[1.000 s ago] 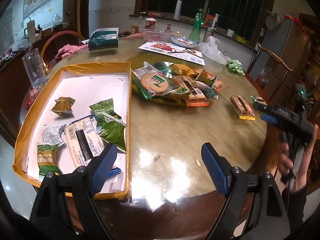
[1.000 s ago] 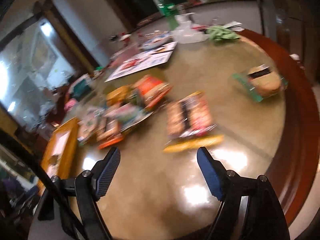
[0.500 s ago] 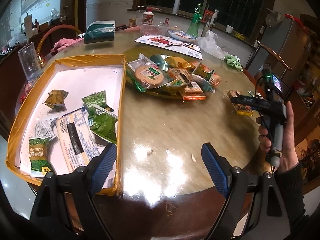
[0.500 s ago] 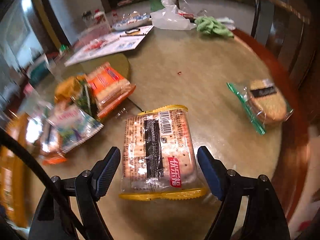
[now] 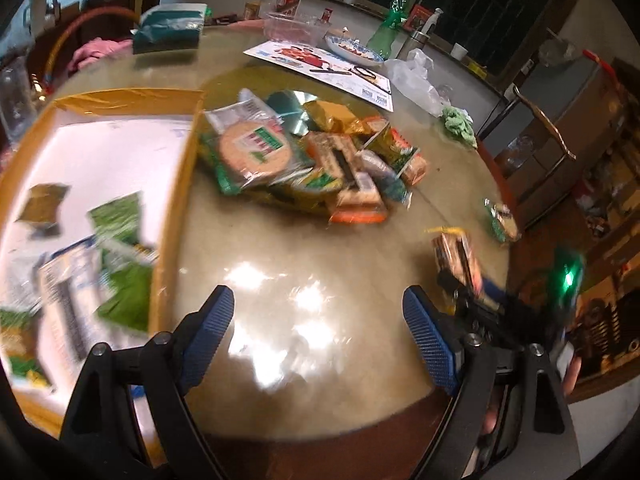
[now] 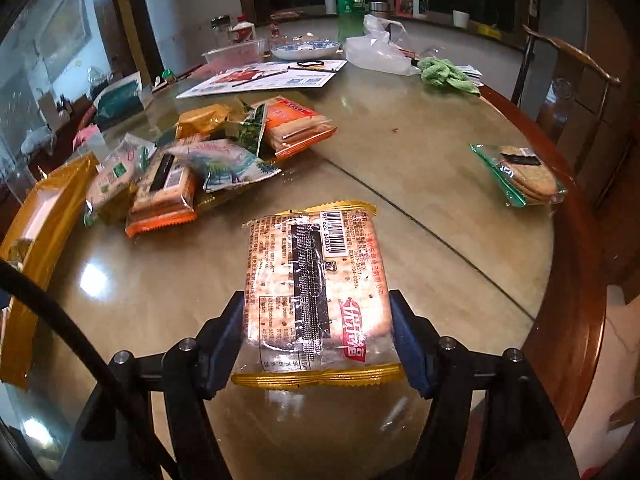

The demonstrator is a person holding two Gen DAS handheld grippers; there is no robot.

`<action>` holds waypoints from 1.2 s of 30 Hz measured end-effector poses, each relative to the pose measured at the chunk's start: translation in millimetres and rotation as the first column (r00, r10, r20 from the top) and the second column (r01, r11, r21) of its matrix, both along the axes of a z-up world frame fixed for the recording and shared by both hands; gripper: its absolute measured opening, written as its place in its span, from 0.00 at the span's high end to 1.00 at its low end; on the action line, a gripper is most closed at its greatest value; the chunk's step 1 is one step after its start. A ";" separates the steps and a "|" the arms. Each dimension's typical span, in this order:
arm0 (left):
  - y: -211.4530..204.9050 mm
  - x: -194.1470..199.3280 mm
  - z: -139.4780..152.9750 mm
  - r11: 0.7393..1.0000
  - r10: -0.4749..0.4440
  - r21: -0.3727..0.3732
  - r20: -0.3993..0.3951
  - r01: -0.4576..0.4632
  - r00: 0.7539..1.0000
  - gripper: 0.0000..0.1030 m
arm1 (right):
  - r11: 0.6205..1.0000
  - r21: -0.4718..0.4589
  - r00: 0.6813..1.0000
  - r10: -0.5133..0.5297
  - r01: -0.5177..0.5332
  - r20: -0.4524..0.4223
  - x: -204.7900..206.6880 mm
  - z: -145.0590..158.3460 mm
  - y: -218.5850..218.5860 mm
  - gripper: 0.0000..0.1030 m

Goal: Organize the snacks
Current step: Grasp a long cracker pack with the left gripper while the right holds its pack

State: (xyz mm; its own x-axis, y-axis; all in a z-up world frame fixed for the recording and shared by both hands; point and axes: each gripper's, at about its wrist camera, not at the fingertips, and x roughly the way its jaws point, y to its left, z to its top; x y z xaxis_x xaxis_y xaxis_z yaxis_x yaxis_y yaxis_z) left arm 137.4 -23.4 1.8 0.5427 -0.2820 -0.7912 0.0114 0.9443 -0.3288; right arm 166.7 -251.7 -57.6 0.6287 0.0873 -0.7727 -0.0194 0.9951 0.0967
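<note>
Round glass-topped table (image 6: pixel 420 152), wood rim, cluttered far edge. Yellow-walled tray (image 5: pixel 176 184) at the left edge of the table, white floor, already holding several packets: green ones, a striped white one, a small brown one. Blurred, can't read labels.

Snack pile (image 6: pixel 208 160) mid-table, just right of the tray wall: round cracker pack on top in the left wrist view, orange-edged cracker packs, gold pouch, blue-white pouch. Lone green-edged cracker pack (image 6: pixel 524 176) sits apart near the right rim.

Right gripper (image 6: pixel 318 336): jaws clenched on the cracker packet (image 6: pixel 316 280), yellow crimped ends, barcode side up, pads pressing both long sides near the near end. Packet sticks out forward over the table; can't tell if it's lifted or resting. The left wrist view shows the same packet (image 5: pixel 456 260) toward the right edge of the table.

Left gripper (image 5: pixel 318 332): jaws spread wide, nothing between them, hovering over bare tabletop near the front edge, just right of the tray.

Step, judged: packet grabbed, carry to tray next.

Risks: grip is at one end only, so the slick wrapper could pivot or slip out in transit. Squeezing harder likely cracks the crackers. A low pass could clip the pile or the tray wall. Left gripper sits in the likely path, collision possible.
</note>
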 end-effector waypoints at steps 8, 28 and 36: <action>-44.9 83.0 -26.5 1.000 0.019 0.007 -0.095 -0.019 0.995 0.16 | 0.992 0.106 0.998 -0.068 0.065 0.016 -2.7 1.2 -18.4 0.34; -45.3 17.1 -49.6 0.966 -0.091 0.233 -0.115 0.116 0.989 0.47 | 0.987 0.159 1.000 -0.017 0.013 0.024 -5.2 -0.2 -23.8 0.33; -20.9 -42.0 -41.7 0.960 -0.174 0.190 -0.162 0.204 0.971 0.32 | 0.991 0.135 1.000 -0.010 0.007 0.024 -4.4 -0.4 -20.5 0.34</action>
